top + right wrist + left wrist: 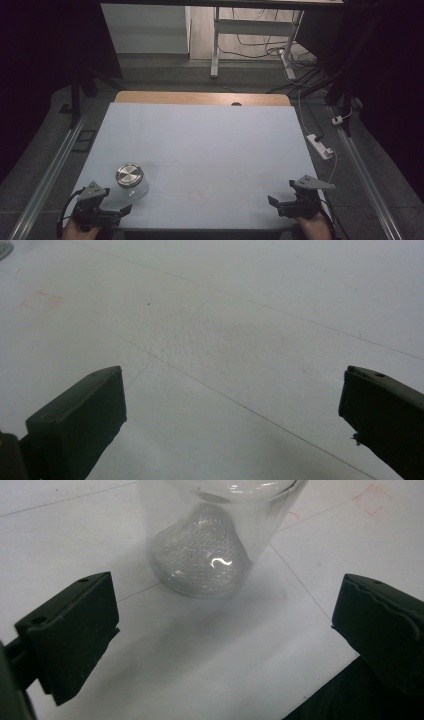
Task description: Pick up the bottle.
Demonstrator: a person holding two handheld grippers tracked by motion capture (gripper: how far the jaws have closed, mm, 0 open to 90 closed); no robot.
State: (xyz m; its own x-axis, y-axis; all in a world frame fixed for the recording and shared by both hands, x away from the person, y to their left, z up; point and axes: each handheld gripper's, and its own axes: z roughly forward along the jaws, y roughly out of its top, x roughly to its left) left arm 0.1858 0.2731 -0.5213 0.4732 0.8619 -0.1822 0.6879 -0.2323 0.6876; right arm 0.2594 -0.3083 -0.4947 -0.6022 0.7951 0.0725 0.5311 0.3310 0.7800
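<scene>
Glass jar (132, 182) with metal lid stands at one o'clock of the left gripper (116, 214), jaws wide and empty; the right gripper (281, 204) is wide too.

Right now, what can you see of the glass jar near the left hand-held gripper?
The glass jar is clear, with a round brushed-metal lid on top. It stands upright near the front left corner of the pale blue table. Its base looks textured with fine dimples in the left gripper view. The left hand-held gripper sits just short of it, jaws wide open, not touching. Nothing else touches it.
</scene>
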